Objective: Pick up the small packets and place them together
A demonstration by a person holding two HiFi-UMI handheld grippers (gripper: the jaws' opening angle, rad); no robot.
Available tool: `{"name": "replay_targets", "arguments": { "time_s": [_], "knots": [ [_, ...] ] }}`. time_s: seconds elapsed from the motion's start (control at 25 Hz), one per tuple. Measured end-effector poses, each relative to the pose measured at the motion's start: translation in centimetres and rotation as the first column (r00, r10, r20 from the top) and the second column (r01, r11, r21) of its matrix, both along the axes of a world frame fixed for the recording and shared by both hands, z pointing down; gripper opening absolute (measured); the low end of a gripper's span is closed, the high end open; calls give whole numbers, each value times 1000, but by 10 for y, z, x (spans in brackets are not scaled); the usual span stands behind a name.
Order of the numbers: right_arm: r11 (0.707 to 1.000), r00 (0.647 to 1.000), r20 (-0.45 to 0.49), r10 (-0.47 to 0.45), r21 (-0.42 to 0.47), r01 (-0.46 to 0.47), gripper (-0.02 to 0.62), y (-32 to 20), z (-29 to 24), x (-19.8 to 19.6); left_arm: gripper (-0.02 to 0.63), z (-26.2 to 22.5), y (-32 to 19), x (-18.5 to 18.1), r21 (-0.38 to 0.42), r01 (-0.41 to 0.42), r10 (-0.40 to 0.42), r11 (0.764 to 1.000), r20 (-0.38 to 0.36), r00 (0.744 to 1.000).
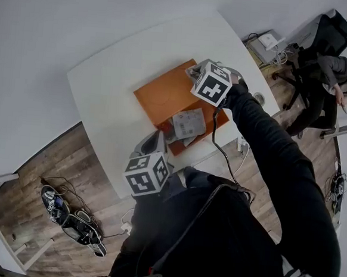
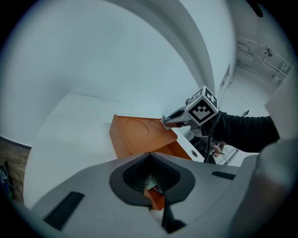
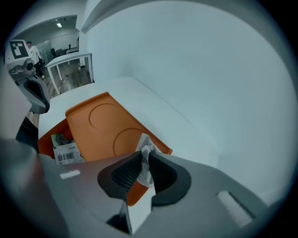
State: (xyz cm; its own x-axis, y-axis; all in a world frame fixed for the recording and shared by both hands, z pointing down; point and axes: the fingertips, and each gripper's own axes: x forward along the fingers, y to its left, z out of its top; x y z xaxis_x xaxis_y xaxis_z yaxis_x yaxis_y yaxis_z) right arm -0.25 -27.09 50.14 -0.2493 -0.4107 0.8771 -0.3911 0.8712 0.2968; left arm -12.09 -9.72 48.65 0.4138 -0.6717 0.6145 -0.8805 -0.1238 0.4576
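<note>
Orange tray [image 1: 165, 95] on a white surface [image 1: 115, 79] holds printed packets [image 1: 188, 123] at its near end. The right tool [image 3: 142, 159] clenches one small packet [image 3: 145, 149] above the tray. The left tool [image 2: 150, 179], jaws slightly parted, hovers over the near end. Wooden floor [image 1: 58, 162] surrounds the surface.

The person wears a black long sleeve [image 1: 268, 154] and a dark top [image 1: 213, 245]. The left gripper [image 1: 156, 141] and the right gripper [image 1: 195, 72] are grey moulded shells with black ridged pads [image 3: 116, 174], each topped by a white cube [image 1: 147, 173] of black square markers (a thin black cable [image 1: 215, 135] hangs off the right one).
</note>
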Motion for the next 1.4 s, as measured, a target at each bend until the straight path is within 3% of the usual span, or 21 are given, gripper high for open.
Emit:
{"name": "replay_targets", "arguments": {
  "time_s": [0.24,0.32,0.44,0.68,0.84,1.0,1.4],
  "knots": [
    [998,998,-39,-45,-39,43,74,-2,13,-10,-2,2,3,0,-11,18,-18,1000,-13,1000],
    [998,999,-16,-45,-53,44,101,-2,12,-12,-2,1,1,2,-9,12,-12,1000,-14,1000],
    [995,997,25,-69,-66,70,196,0,10,-13,-2,2,0,5,-11,2,-2,1000,-13,1000],
    [993,989,90,-115,8,114,201,6,-22,-3,-2,-3,-3,11,-11,-11,10,1000,-32,999],
    [984,969,183,-167,-28,174,201,38,-42,0,-2,1,-3,10,-14,-6,6,1000,-25,1000],
    [957,941,244,-233,-113,266,201,98,-41,-6,-2,5,2,6,-21,7,-7,1000,-19,1000],
    [854,901,212,-377,-298,428,201,185,27,-43,-2,9,17,-6,-30,46,-46,998,-10,999]
  ]
}}
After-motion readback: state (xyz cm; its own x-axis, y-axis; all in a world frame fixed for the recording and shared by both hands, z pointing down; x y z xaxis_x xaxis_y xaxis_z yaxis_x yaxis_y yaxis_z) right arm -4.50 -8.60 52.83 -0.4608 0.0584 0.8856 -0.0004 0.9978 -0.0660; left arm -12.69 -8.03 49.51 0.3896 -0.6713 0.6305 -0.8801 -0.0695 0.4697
